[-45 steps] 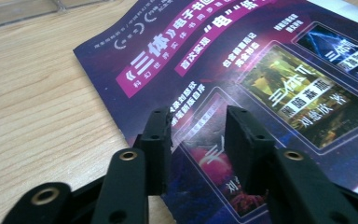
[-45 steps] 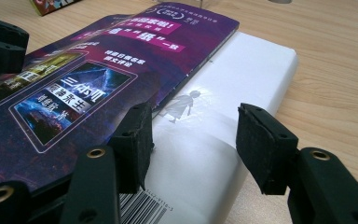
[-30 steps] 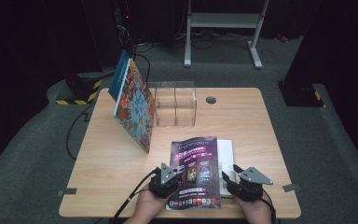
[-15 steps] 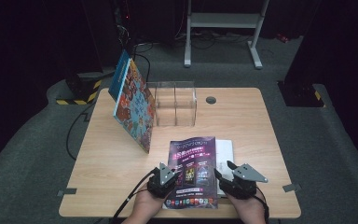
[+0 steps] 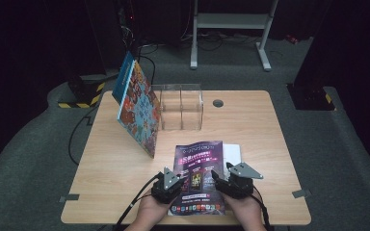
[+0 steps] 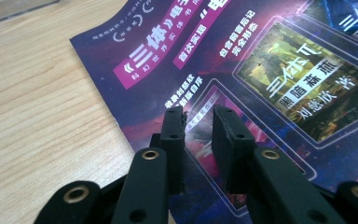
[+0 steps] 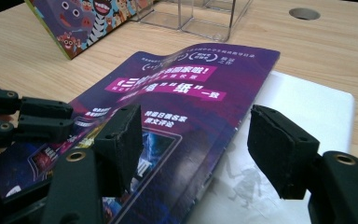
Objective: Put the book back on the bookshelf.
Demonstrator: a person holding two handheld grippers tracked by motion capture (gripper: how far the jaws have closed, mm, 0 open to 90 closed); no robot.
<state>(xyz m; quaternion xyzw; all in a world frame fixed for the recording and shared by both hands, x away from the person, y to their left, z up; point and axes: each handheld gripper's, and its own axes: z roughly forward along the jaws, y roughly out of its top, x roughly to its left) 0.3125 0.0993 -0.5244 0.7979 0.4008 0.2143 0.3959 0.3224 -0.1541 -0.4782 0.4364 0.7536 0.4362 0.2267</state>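
Note:
A purple magazine [image 5: 200, 163] lies near the table's front edge, its cover [image 7: 182, 84] bowed up off a white page [image 7: 307, 102] below it. My left gripper [image 6: 198, 114] rests over the cover's left part [image 6: 270, 70], open by only a narrow gap, with nothing between the jaws. In the high view it sits at the magazine's left edge [image 5: 171, 179]. My right gripper [image 7: 196, 126] is open wide. Its jaws have just been opening. The cover's raised right edge runs between the pads, untouched by them. It shows at the magazine's right side [image 5: 225, 175].
A colourful picture book [image 5: 139, 108] leans against a clear acrylic box [image 5: 180, 108] at the back left of the wooden table [image 5: 260, 139]. A cable hole [image 5: 218, 103] sits behind the box. The hands reach in over the front edge, and cables trail off to the left.
My right gripper has moved left onto the magazine's right edge, and its jaws stand wider apart. The left gripper has stayed in place.

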